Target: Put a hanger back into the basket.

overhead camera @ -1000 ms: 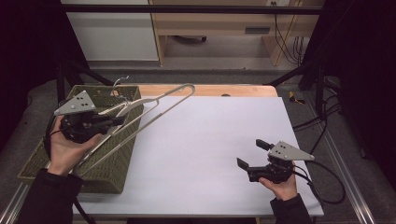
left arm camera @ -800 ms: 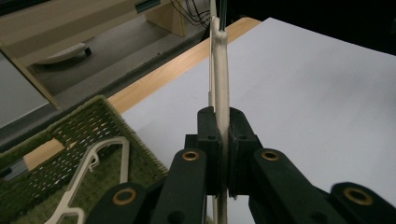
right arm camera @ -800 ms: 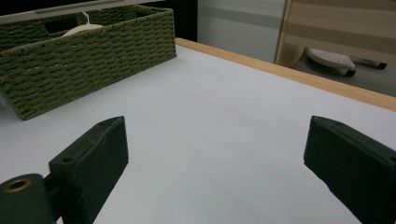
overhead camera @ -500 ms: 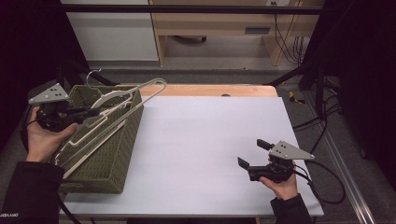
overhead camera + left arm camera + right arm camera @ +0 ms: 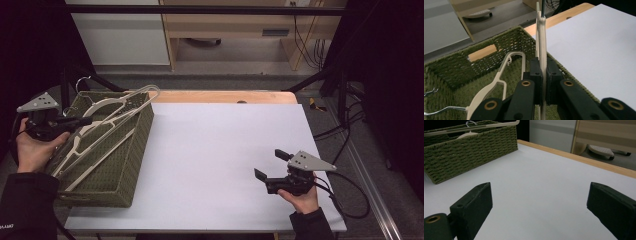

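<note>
High view first: your left gripper (image 5: 75,121) is over the left rim of the green woven basket (image 5: 131,150), its jaws clamped on a cream hanger (image 5: 107,125) that lies slanted across the basket, the far end resting on the back right corner of the rim. In the left gripper view the two black pads pinch the hanger's flat arm (image 5: 542,57) edge-on (a narrow grip, with nothing but the plastic between them), and a second cream hanger (image 5: 496,80) lies on the basket floor below, its wire hook at the left edge. Your right gripper (image 5: 268,166) sits low near the front right part of the white table (image 5: 220,145), well apart from the basket. In the right gripper view its jaws stand wide with bare tabletop between them.
</note>
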